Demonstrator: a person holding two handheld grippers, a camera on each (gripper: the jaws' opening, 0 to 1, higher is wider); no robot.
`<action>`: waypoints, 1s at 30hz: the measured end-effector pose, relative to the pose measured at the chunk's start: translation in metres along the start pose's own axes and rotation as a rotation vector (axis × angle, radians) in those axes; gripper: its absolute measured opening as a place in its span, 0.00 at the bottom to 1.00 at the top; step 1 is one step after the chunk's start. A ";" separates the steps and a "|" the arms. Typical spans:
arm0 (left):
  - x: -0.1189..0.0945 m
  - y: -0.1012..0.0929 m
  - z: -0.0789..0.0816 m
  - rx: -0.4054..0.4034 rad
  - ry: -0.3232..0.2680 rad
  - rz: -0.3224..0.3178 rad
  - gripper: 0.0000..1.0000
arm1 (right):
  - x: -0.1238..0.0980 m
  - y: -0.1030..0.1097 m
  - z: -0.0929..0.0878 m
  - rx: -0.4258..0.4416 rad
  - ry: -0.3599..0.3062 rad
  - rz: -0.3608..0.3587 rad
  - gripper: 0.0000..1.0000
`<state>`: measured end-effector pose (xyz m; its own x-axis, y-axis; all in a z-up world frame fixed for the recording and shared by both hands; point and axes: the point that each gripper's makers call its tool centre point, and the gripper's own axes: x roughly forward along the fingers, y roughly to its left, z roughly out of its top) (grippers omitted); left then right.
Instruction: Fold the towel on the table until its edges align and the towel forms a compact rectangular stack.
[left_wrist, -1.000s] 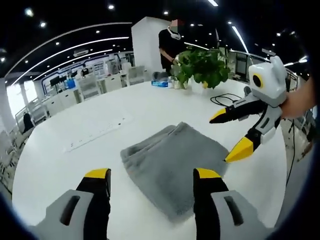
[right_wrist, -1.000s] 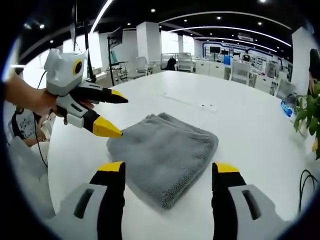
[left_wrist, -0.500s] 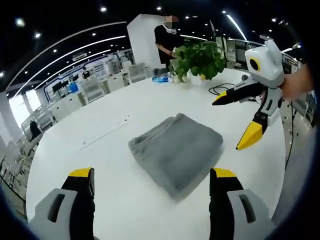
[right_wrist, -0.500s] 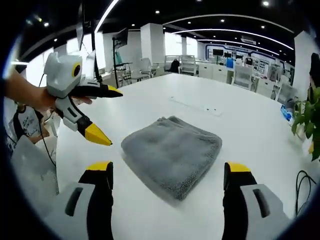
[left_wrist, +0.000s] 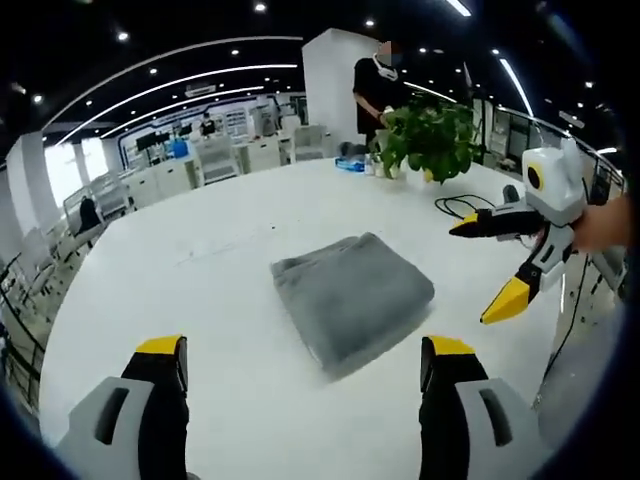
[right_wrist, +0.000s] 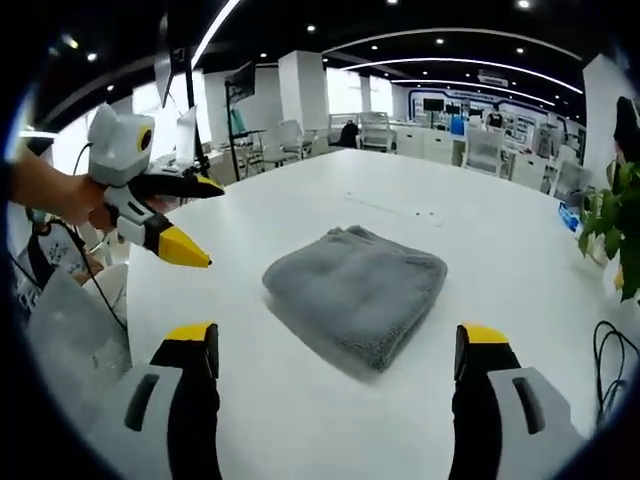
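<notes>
Two grippers hang above the white table (left_wrist: 200, 290), both with jaws spread wide and nothing between them. In the left gripper view the left gripper (left_wrist: 300, 365) shows its two yellow-tipped jaws rising from the bottom edge, well apart from each other, clear of the cloth. The right gripper (right_wrist: 335, 350) in its own view stands the same way, jaws parted and bare. Each one also appears in the other's view, held in a hand (the jaws there gape too): the right gripper at the right side of the left gripper view, the left gripper at the left side of the right gripper view, both off to the side of the cloth and not touching it.

Between them lies the grey towel (left_wrist: 352, 297), folded into a thick, roughly rectangular stack flat on the table, its layered edges showing along one side.

Farther off, a leafy green plant (left_wrist: 432, 138) stands near the table's far edge, a black cable (left_wrist: 468, 204) curls beside it, and a person in dark clothes (left_wrist: 375, 95) stands behind.
</notes>
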<state>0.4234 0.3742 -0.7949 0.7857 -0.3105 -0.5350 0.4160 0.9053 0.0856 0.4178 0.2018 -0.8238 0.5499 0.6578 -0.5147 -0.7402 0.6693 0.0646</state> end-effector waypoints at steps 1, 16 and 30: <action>-0.004 0.000 0.000 -0.011 -0.006 0.003 0.99 | -0.001 0.001 0.000 0.000 0.000 0.002 0.99; -0.032 -0.021 -0.005 0.034 -0.037 0.011 0.99 | -0.028 0.015 -0.021 0.014 -0.034 -0.040 0.99; -0.053 -0.027 -0.027 0.045 -0.064 0.007 0.98 | -0.057 0.047 -0.037 0.025 -0.009 -0.065 0.99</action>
<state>0.3578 0.3740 -0.7913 0.8156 -0.3234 -0.4798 0.4293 0.8941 0.1272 0.3370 0.1831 -0.8231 0.6003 0.6155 -0.5106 -0.6929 0.7192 0.0522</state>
